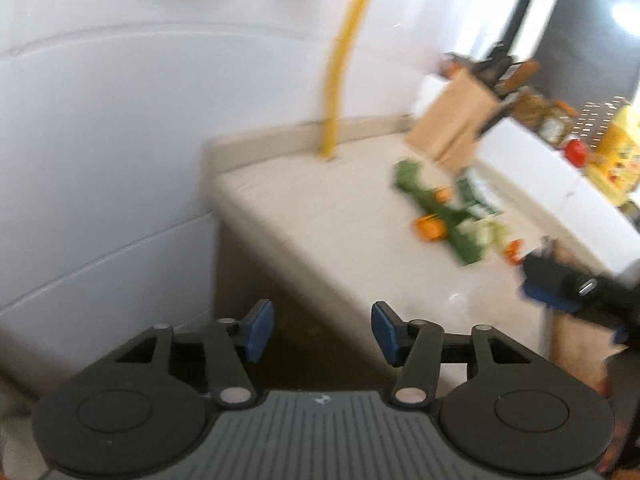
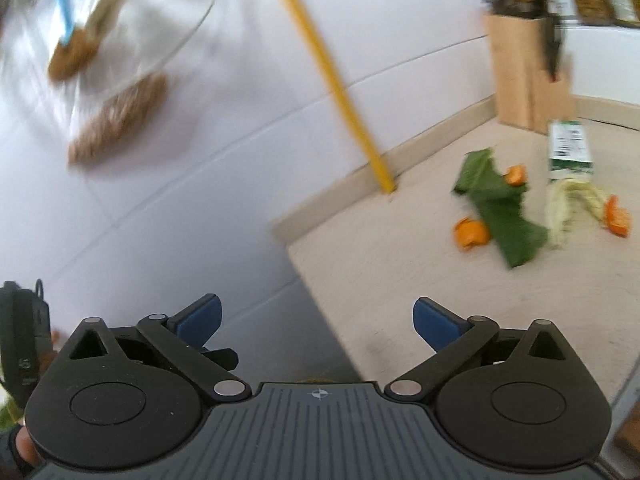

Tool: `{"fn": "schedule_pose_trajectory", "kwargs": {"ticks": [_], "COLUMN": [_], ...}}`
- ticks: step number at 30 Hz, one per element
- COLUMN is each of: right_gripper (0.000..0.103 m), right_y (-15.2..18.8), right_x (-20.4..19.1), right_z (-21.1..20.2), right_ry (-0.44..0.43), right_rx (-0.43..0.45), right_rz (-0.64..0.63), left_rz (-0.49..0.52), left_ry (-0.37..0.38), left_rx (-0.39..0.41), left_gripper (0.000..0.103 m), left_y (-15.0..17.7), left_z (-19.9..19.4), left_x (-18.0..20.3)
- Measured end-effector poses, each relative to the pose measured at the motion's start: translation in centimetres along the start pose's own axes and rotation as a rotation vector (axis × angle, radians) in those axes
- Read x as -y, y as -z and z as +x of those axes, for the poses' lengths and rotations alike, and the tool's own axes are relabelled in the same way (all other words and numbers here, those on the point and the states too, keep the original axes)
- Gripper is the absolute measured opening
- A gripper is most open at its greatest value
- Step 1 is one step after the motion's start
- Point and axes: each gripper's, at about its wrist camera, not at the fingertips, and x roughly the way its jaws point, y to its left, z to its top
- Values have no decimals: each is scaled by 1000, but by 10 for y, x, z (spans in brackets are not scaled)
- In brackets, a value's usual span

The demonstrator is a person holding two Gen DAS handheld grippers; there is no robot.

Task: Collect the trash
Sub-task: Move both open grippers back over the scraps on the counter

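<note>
Trash lies on a beige counter (image 2: 400,280): a long green leaf (image 2: 500,212), orange peel pieces (image 2: 472,234), pale vegetable scraps (image 2: 572,204) and a green-and-white carton (image 2: 570,148). My right gripper (image 2: 316,316) is open wide with nothing between its blue pads, near the counter's left front corner and well short of the trash. In the left wrist view the leaf (image 1: 440,208), peel (image 1: 430,228) and carton (image 1: 476,196) sit far right. My left gripper (image 1: 322,320) is open and empty over the counter's near edge.
A wooden knife block (image 2: 524,76) stands behind the trash. A yellow pipe (image 2: 340,92) rises from the counter's back edge along the white tiled wall. Jars and a red item (image 1: 576,152) line a white ledge at right. The view is motion-blurred.
</note>
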Motion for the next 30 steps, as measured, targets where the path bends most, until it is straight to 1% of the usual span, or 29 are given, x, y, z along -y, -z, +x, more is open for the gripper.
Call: {"fn": "schedule_pose_trajectory", "kwargs": {"ticks": [3,6,8,9,10,11,12,14,15,17,18,20,22,24,27,30], "right_gripper": [103,103,103,103,103,103,103,103,103,103,103,103,103,103,103,103], "right_y": [0,-3,-3,-3,-4,-5,-5,-4,-3,-4,-4,-5,-7,-12,-25,-36], "right_x": [20,35,44,48,51,55,59,72,78,86,88,94,100,106,117,128], "right_z": [-6,-18,-30,-35,-39,-42,-44,-50,-52,-54,-55,-55,-55,-57,-53,-44], "right_ry": [5,63,72,87,117,147,166,171,174,178,165,149,169,201,258,337], "right_rx": [6,40,73,90,106,109,108,128,130,131,130,134,142,160,171,167], "right_rz": [56,79,92,94,92,91,95,142,161,180,183,190,193,191,161,87], "left_rz": [7,21,34,35,32,26,22,22,29,59,82,117,148,150,154,204], "left_ry": [67,113,135,146,159,180,202,263,296,360,362,300,234,199,189,159], "left_rx": [30,22,2,-3,-4,-4,-3,2,8,12,5,0,-6,-4,10,26], "left_gripper": [55,58,64,71,80,85,88,93,100,100,100,100,100,100,100,100], "left_y": [-9,-13,-13,-12,-11,-10,-9,-9,-9,-10,-10,-12,-15,-20,-32,-46], "left_z": [7,19,27,30,31,32,32,33,32,32,34,39,46,53,68,87], "left_x": [27,50,63,68,71,74,79,85,88,97,103,112,118,118,121,128]}}
